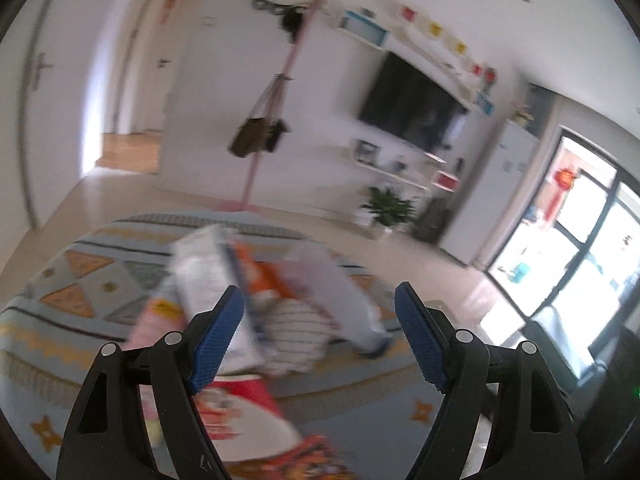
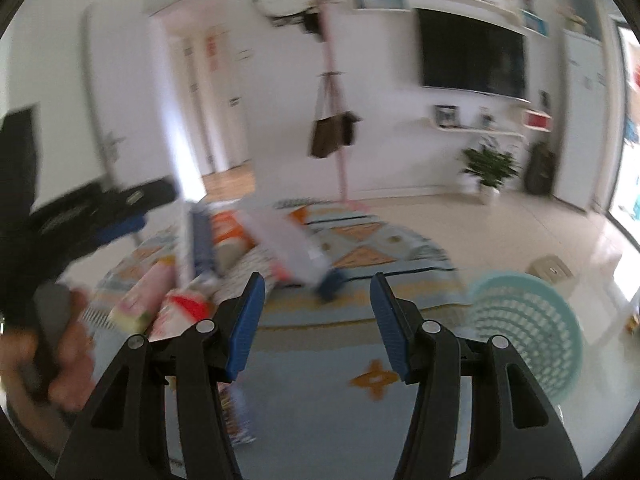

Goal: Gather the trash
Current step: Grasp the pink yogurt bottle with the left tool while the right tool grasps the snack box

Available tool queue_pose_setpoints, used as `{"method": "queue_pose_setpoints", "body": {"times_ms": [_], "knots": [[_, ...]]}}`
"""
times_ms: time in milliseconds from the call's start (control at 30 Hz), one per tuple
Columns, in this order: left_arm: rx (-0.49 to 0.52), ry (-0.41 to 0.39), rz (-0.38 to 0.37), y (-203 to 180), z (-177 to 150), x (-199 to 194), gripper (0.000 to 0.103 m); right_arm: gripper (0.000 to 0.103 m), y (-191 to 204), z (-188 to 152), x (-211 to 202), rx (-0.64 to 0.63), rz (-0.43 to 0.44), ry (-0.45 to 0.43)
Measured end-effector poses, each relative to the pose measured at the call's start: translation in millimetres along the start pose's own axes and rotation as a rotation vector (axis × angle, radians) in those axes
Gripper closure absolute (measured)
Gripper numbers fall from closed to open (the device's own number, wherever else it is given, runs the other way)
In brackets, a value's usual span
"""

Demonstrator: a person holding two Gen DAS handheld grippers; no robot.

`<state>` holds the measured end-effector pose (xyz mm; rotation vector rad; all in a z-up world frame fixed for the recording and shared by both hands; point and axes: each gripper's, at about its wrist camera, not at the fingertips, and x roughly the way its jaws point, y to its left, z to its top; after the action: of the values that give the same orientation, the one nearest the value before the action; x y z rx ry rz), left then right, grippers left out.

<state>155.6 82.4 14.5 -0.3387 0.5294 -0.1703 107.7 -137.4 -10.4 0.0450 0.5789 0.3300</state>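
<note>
Wrappers [image 1: 224, 276] blurred (labels seemingly unreadable).

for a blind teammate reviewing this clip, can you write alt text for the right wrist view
The open right gripper points over a patterned rug strewn with blurred snack packets, nothing between its blue pads. A teal mesh basket sits on the floor to its right; a hand holds the left gripper's handle at left.

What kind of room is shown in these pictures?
Most likely a living room in a home. A wall-mounted television hangs above floating shelves, a patterned rug covers part of the tiled floor, and a coat stand with a hanging bag stands near a potted plant.
</note>
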Motion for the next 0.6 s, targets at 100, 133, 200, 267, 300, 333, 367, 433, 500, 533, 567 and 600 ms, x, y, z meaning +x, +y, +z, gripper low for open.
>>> {"method": "queue_pose_setpoints", "body": {"times_ms": [100,133,200,267,300,333,367,433,500,533,567,600], "knots": [[-0.033,0.019,0.044,27,2,4,0.027,0.051,24,-14,10,-0.044,0.044,0.042],[-0.040,0.029,0.059,35,1,6,0.027,0.051,32,-20,14,-0.058,0.060,0.063],[-0.054,0.059,0.075,48,0,13,0.027,0.051,44,-30,21,-0.078,0.073,0.094],[-0.071,0.087,0.075,57,-1,19,0.027,0.050,53,-39,28,-0.089,0.101,0.127],[-0.076,0.098,0.081,62,-5,19,0.027,0.047,56,-44,28,-0.097,0.109,0.139],[-0.076,0.104,0.097,65,-7,20,0.027,0.042,57,-47,30,-0.104,0.112,0.148],[-0.072,0.110,0.118,70,-6,20,0.027,0.039,60,-51,31,-0.114,0.119,0.160],[-0.063,0.129,0.138,79,-9,20,0.027,0.035,65,-57,34,-0.138,0.129,0.183],[-0.050,0.171,0.169,86,-12,25,0.027,0.034,70,-63,41,-0.150,0.135,0.217],[-0.043,0.196,0.182,89,-12,28,0.027,0.034,69,-65,43,-0.150,0.137,0.229],[-0.035,0.226,0.194,92,-13,33,0.027,0.034,69,-67,47,-0.149,0.142,0.248],[-0.021,0.265,0.216,93,-15,39,0.027,0.033,70,-68,53,-0.151,0.143,0.264]]}}
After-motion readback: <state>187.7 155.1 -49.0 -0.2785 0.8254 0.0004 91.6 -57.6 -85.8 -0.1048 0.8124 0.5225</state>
